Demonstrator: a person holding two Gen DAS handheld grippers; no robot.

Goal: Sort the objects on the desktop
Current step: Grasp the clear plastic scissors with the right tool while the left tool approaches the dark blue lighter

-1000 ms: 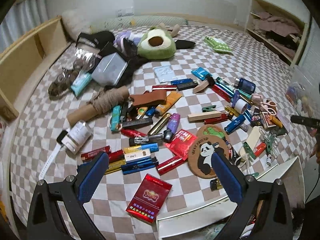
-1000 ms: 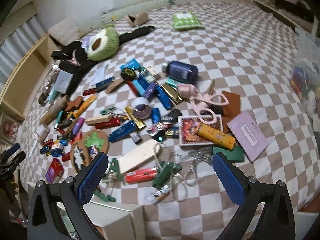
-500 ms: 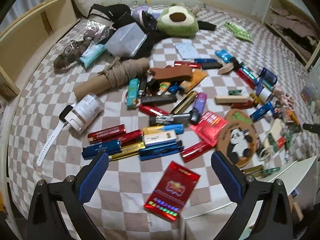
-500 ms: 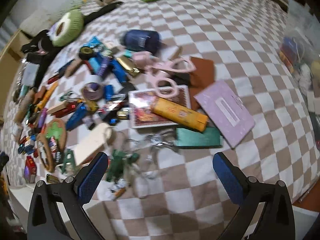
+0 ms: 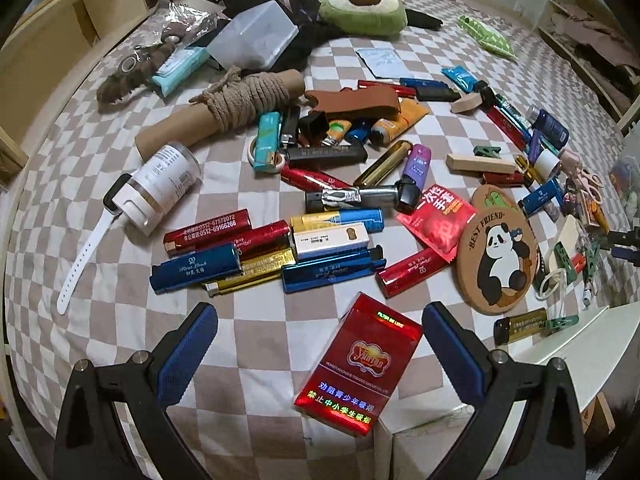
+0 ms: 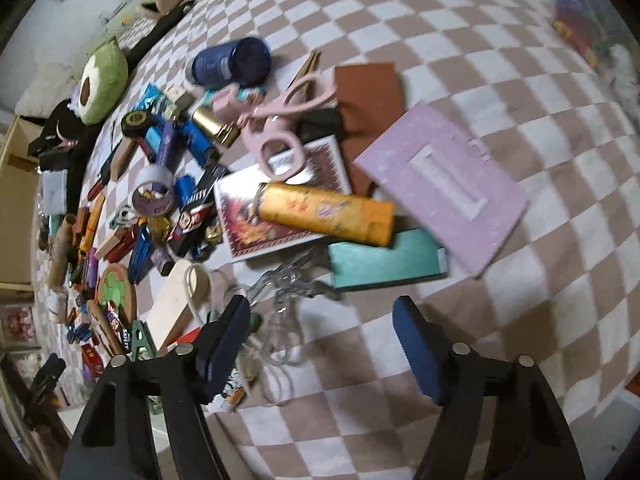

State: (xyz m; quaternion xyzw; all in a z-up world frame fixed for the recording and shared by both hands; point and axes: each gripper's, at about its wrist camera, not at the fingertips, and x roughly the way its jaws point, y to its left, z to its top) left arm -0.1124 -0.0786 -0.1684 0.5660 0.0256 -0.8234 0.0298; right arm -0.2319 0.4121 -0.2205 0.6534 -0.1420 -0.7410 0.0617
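Observation:
Many small objects lie on a checkered cloth. In the left wrist view my left gripper (image 5: 320, 344) is open and empty, its jaws either side of a red cigarette pack (image 5: 358, 364). Several red, blue and gold lighters (image 5: 264, 252) lie just beyond it, and a round panda coaster (image 5: 498, 258) is to the right. In the right wrist view my right gripper (image 6: 320, 336) is open and empty, low over clear-handled scissors (image 6: 284, 300). Beyond them lie a teal box (image 6: 386, 258), an orange tube (image 6: 328, 214), a lilac card (image 6: 444, 178) and pink scissors (image 6: 280, 128).
A white box (image 5: 588, 344) stands at the cloth's front right edge. A rope-wrapped cardboard tube (image 5: 224, 108), a white jar (image 5: 160, 188), a clear plastic box (image 5: 256, 36) and an avocado plush (image 5: 360, 4) lie further back. A wooden shelf (image 5: 48, 36) borders the left side.
Both grippers have moved down and forward, closer to the cloth. The left now brackets the red pack. The right has swung right toward the scissors and teal box.

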